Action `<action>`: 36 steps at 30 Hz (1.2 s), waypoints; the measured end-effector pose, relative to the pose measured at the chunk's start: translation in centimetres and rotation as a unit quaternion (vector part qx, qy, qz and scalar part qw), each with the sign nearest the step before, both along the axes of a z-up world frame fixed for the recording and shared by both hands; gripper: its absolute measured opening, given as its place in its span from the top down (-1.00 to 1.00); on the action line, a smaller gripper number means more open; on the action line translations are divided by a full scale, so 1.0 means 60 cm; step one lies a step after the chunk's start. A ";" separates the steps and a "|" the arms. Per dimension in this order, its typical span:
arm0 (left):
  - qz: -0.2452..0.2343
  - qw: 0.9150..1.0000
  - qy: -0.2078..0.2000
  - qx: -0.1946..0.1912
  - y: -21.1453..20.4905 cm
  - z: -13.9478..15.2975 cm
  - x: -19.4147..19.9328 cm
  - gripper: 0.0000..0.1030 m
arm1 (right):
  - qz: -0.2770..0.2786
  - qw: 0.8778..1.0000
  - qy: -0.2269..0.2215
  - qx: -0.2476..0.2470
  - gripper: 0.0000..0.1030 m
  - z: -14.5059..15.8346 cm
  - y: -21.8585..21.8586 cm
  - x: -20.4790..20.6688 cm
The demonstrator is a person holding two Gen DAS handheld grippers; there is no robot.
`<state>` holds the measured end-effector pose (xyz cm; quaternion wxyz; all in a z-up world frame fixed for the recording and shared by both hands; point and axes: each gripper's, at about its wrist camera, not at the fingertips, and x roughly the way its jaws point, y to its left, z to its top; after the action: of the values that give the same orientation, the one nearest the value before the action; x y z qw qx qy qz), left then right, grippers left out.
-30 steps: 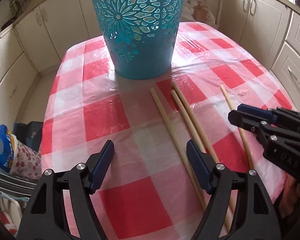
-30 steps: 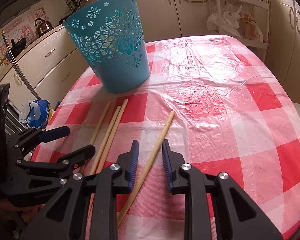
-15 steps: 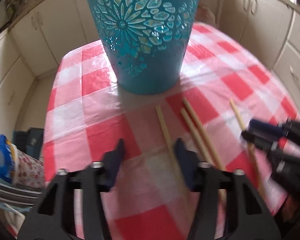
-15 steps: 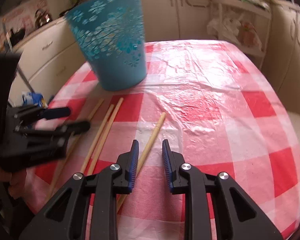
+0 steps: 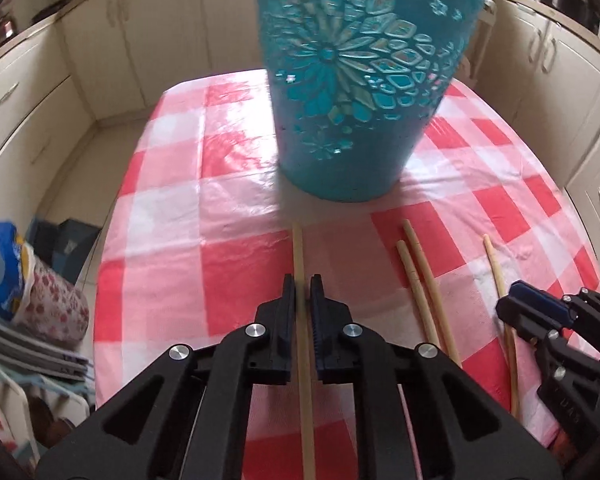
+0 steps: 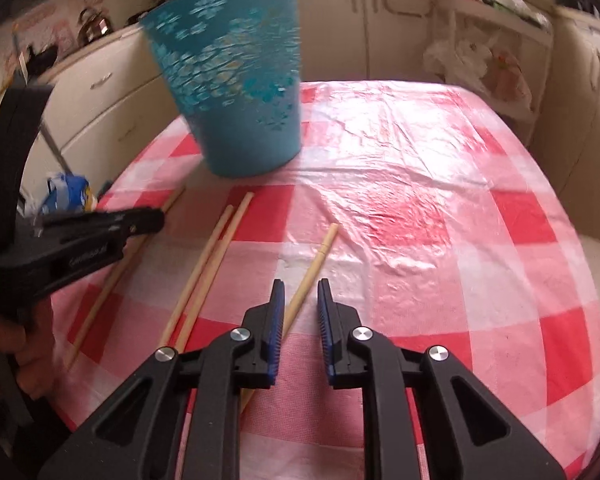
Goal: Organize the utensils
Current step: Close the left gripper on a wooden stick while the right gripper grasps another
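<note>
Chopstick runs lengthwise along our left gripper, far tip aimed at the blue bin, pinched between the nearly closed fingers. Our right gripper hovers with fingers spread astride another chopstick lying diagonally on the table.

Your readable markings are limited to the gripper bodies. In the left wrist view, the right gripper carries raised letters on the side of its black body, low at the right edge; you can make out roughly "UAS", but the reading is uncertain. In the right wrist view, the left gripper carries a short white printed word on the side of its black body; motion blur leaves it illegible. You find no other text, number or sign that can be read.
</note>
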<state>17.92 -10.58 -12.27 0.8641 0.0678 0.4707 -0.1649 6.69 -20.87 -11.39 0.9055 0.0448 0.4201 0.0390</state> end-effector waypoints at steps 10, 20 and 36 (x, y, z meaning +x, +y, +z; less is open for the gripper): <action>0.007 0.999 0.021 -0.029 0.023 -0.002 -0.003 0.88 | 0.009 1.000 0.005 -0.018 0.73 0.001 0.004 -0.001; -0.006 1.000 0.013 -0.008 0.015 0.002 -0.003 0.88 | 0.014 1.000 0.012 -0.020 0.87 0.001 0.004 -0.001; -0.059 0.998 -0.015 0.036 -0.037 -0.001 -0.007 0.91 | 0.018 0.998 0.020 -0.063 0.87 0.001 0.026 0.005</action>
<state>17.48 -12.79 -12.34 0.8571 0.1286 0.4581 -0.1973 6.96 -19.30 -11.31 0.8973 -0.0192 0.4402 0.0277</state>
